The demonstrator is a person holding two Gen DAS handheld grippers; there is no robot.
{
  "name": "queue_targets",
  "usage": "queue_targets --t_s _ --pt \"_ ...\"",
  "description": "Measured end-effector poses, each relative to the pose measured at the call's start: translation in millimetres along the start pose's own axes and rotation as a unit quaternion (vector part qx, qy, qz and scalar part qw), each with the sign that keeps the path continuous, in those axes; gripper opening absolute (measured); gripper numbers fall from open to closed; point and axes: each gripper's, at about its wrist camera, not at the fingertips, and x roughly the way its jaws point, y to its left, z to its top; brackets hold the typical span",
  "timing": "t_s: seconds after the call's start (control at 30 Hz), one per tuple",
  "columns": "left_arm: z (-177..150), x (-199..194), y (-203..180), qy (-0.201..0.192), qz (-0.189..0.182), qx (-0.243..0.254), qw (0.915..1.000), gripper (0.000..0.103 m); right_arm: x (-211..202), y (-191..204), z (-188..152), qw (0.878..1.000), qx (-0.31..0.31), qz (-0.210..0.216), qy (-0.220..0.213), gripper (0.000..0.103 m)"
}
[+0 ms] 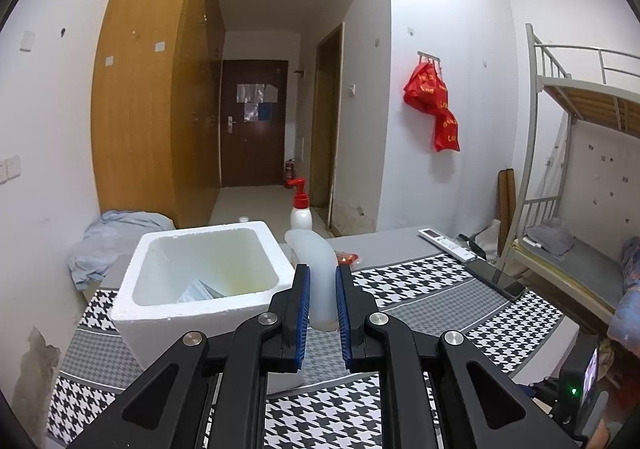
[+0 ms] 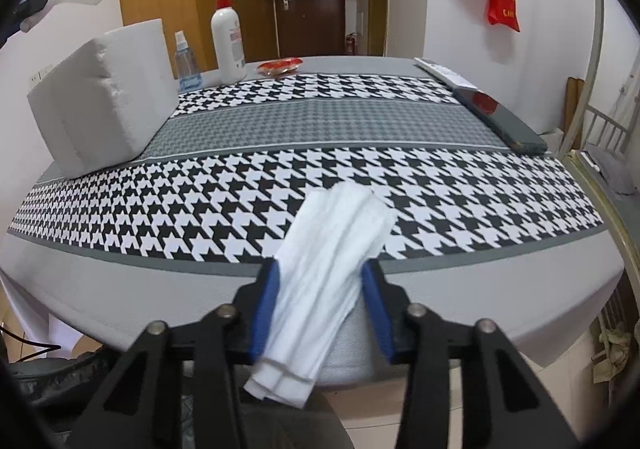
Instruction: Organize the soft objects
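Note:
My left gripper (image 1: 322, 291) is shut on a soft, translucent white curved object (image 1: 318, 269), held up beside and to the right of an open white foam box (image 1: 192, 313). A small packet (image 1: 200, 292) lies inside the box. My right gripper (image 2: 322, 281) is shut on a folded white cloth (image 2: 328, 269), held above the near edge of the table with its houndstooth cover (image 2: 200, 225). The foam box (image 2: 100, 97) stands at the left of the table in the right wrist view.
A white pump bottle with red top (image 2: 228, 37), a small spray bottle (image 2: 185, 59), a red packet (image 2: 279, 67), a remote (image 2: 444, 73) and a dark phone (image 2: 500, 117) sit on the table. A bunk bed (image 1: 580, 153) stands to the right. A blue cloth heap (image 1: 108, 241) lies behind the box.

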Motion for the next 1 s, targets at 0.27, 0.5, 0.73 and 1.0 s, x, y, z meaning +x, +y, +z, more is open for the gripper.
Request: queue_targets --t_s 0.27,0.5,0.73,1.0 --pt "4 -3 3 -0.006 0.007 -0.002 1.0 0.014 0 3 5 1.0 0.001 0.007 -0.007 0.009" --pt "7 -1 9 -0.01 0.018 -0.005 0.9998 0.014 -7 12 27 0.999 -0.02 0.025 -0.035 0.009" --pt "11 6 16 -0.007 0.032 -0.004 0.9995 0.014 -10 26 53 0.996 -0.037 0.052 -0.06 0.009" --pt "13 14 27 -0.007 0.053 -0.007 0.9985 0.014 -21 43 93 0.989 -0.046 0.095 -0.099 0.009"
